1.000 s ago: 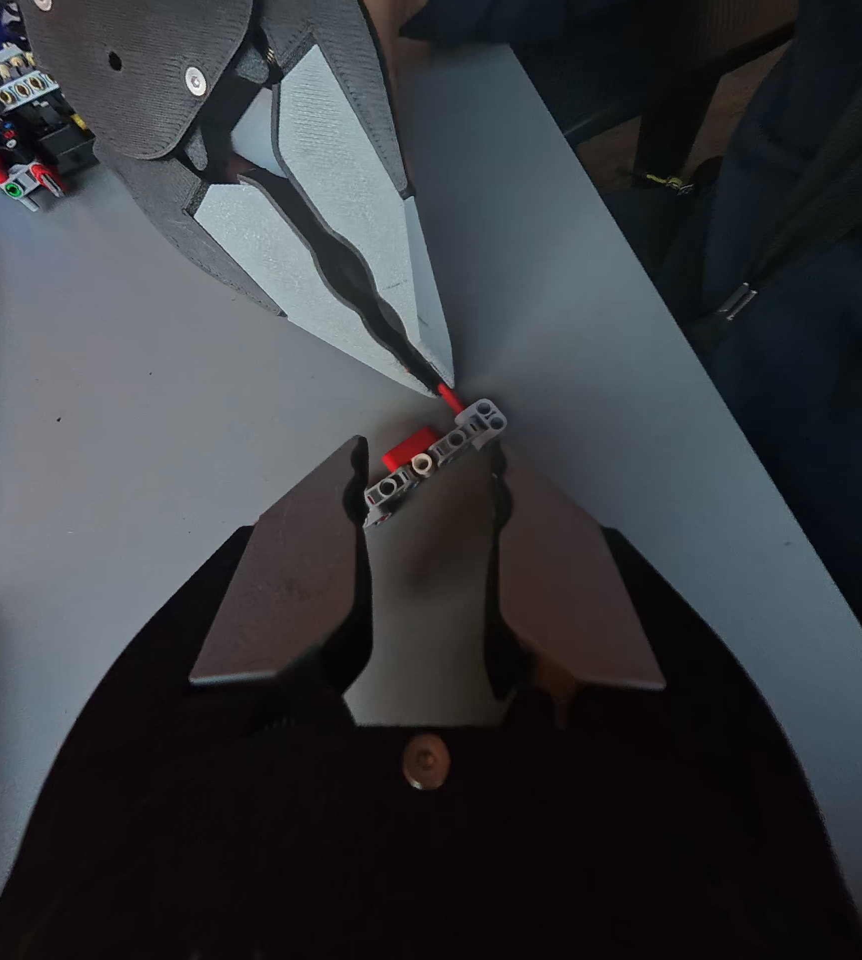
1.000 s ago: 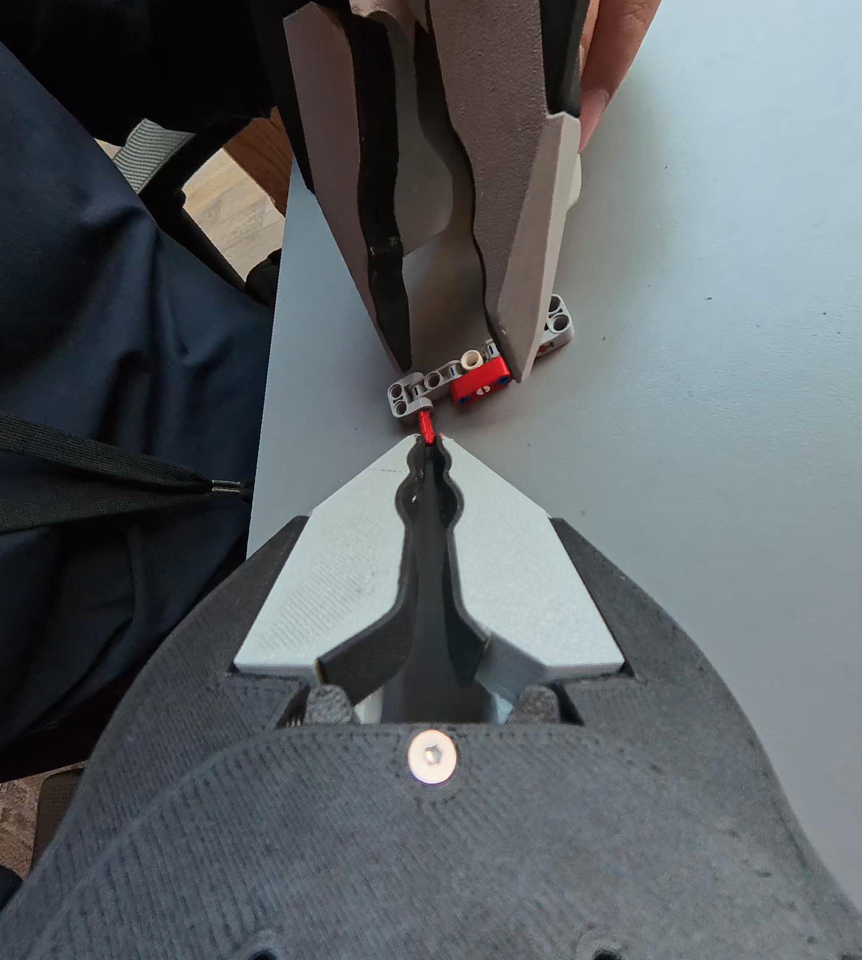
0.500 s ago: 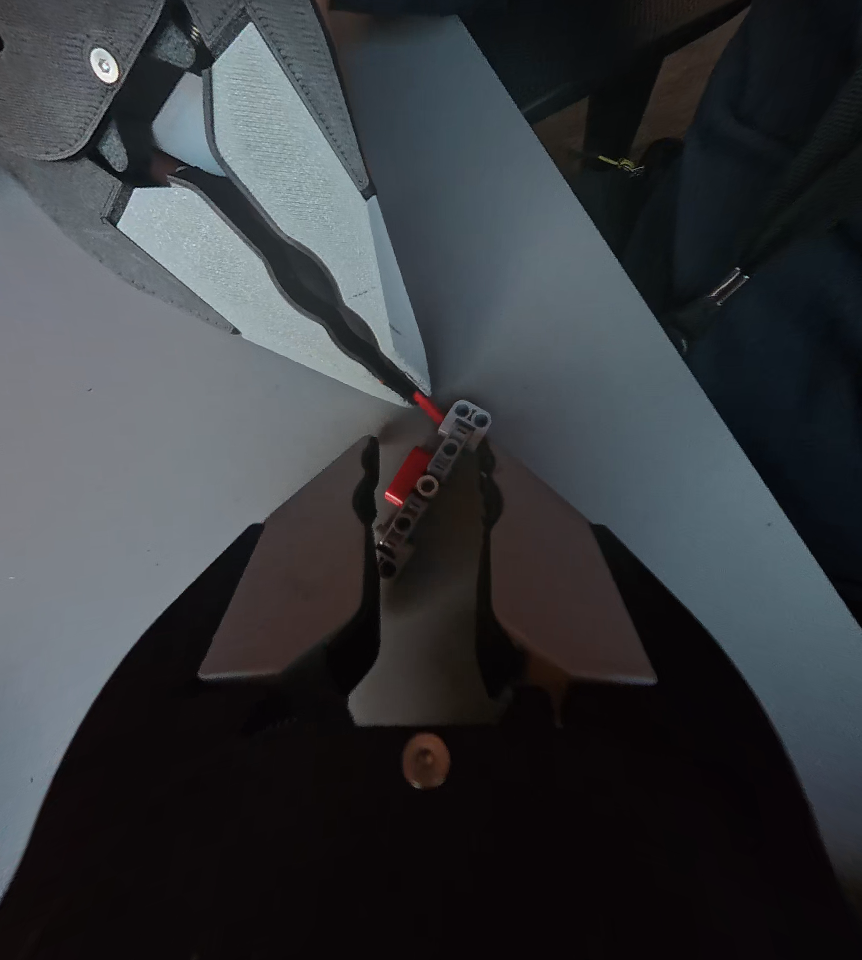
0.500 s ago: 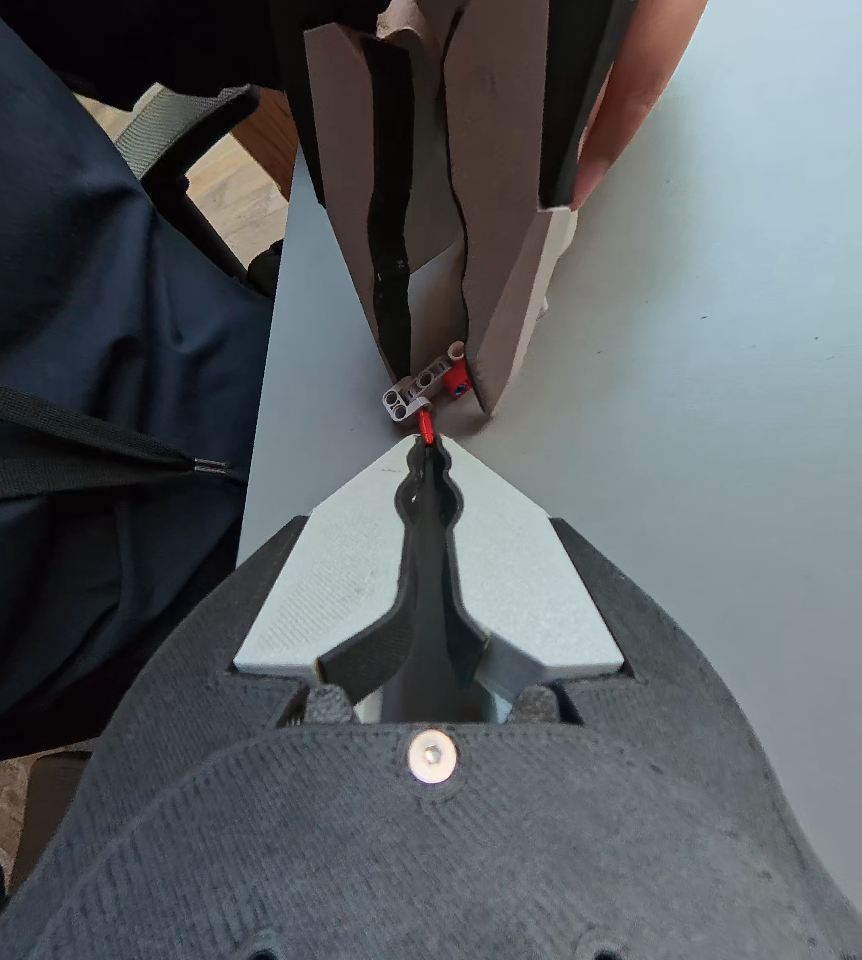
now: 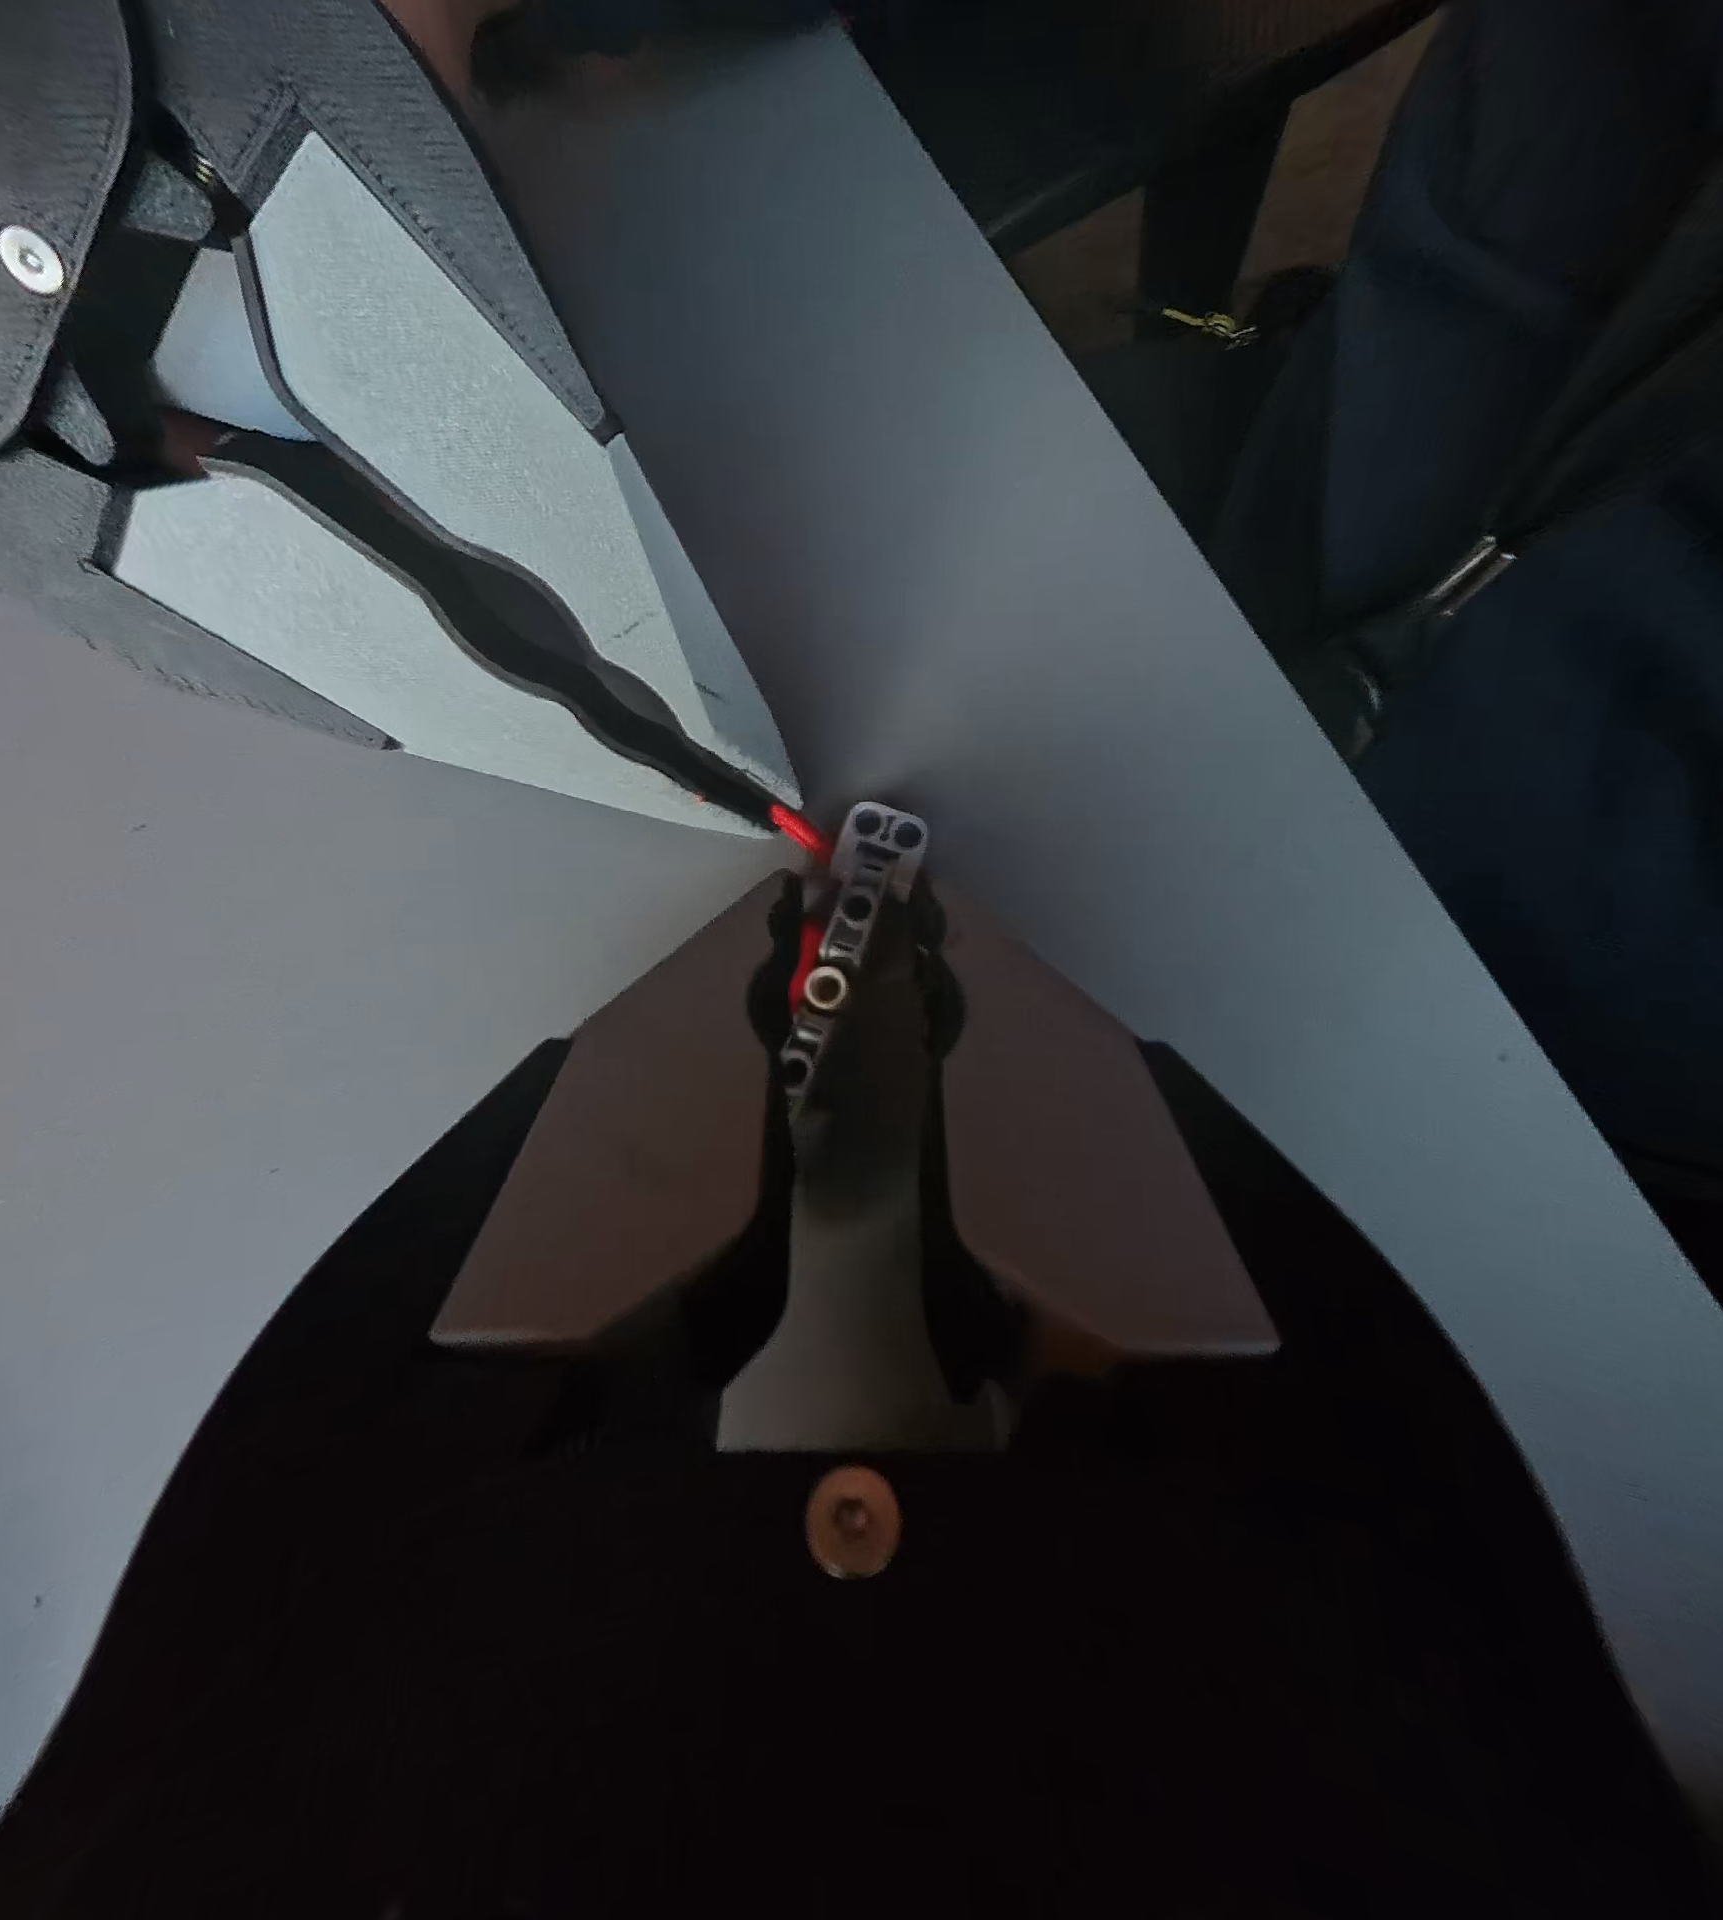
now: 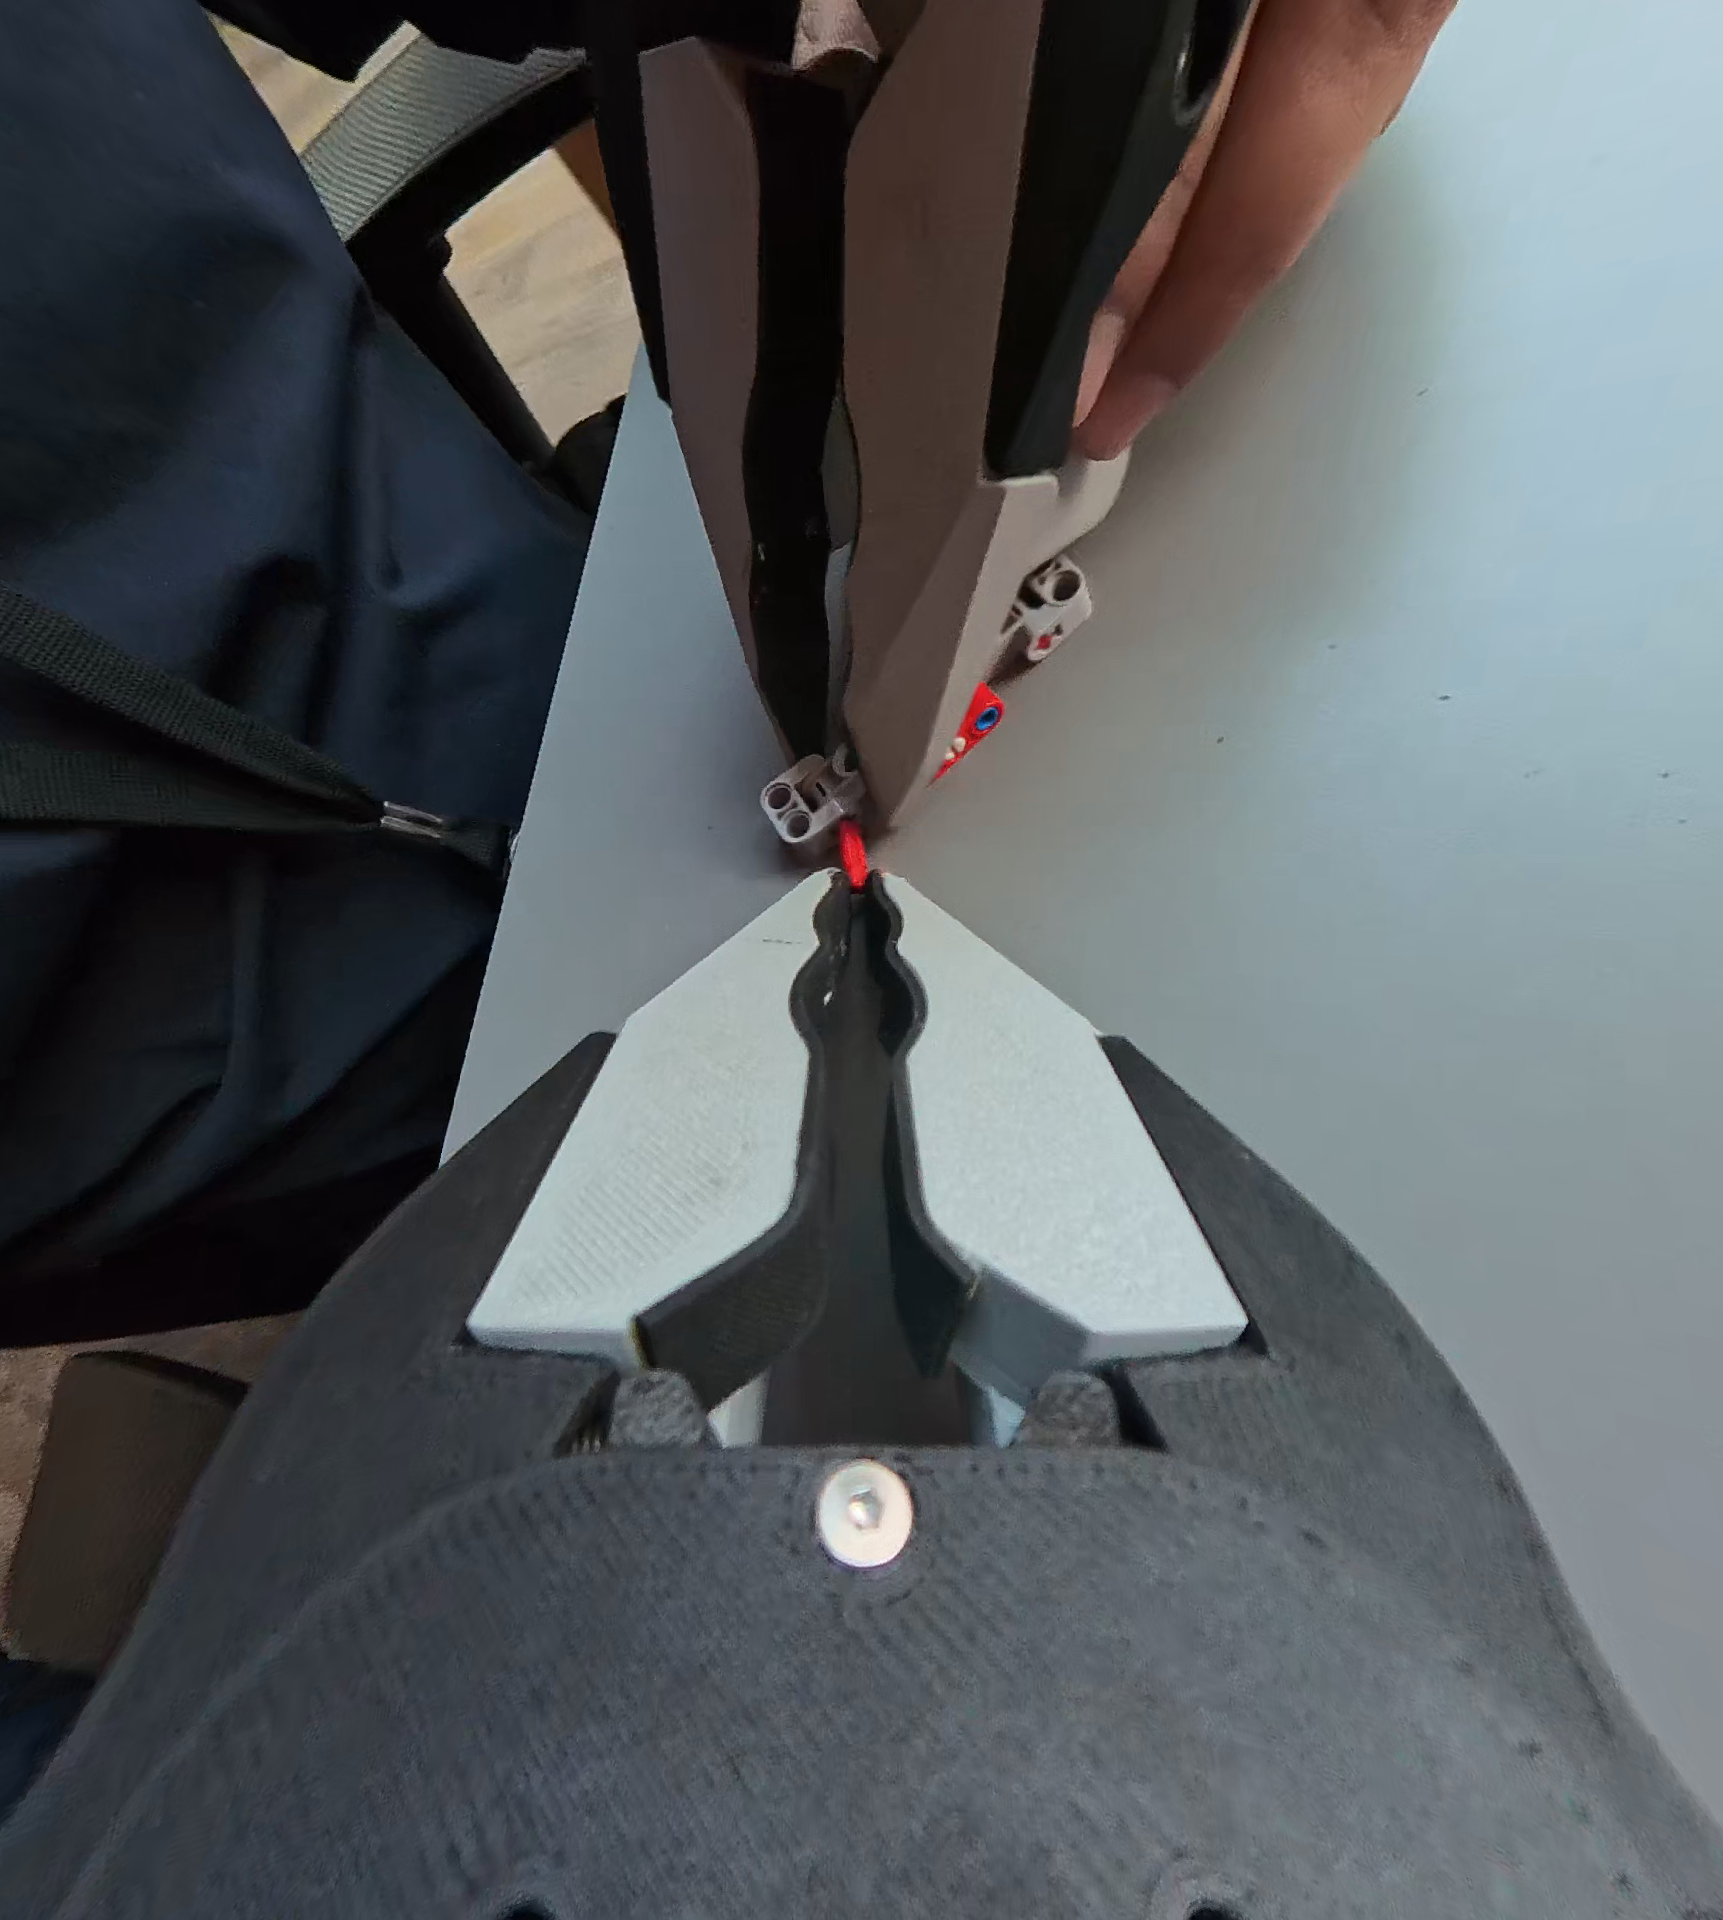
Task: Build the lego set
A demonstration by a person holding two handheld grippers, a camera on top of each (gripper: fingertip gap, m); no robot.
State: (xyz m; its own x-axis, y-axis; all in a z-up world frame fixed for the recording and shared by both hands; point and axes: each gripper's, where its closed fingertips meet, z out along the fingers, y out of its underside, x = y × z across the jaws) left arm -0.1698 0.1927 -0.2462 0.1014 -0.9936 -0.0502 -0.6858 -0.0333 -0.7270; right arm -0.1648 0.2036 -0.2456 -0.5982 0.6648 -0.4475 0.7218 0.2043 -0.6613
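Left gripper (image 5: 852,914) clenched on grey perforated beam (image 5: 862,914), pads pressing both sides, beam's far end protruding past fingertips above grey tabletop (image 5: 213,1039). Right gripper (image 6: 852,883) clamped on thin red pin (image 6: 851,847), tip meeting beam's end hole; seating depth hard to judge. Red block (image 6: 971,727) on beam mostly hidden behind left finger; hand (image 6: 1241,208) cut off.

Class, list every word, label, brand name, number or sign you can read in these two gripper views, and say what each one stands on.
None: no readable writing in either view, not on the grey holed beam, the red pin, either gripper or the grey table.
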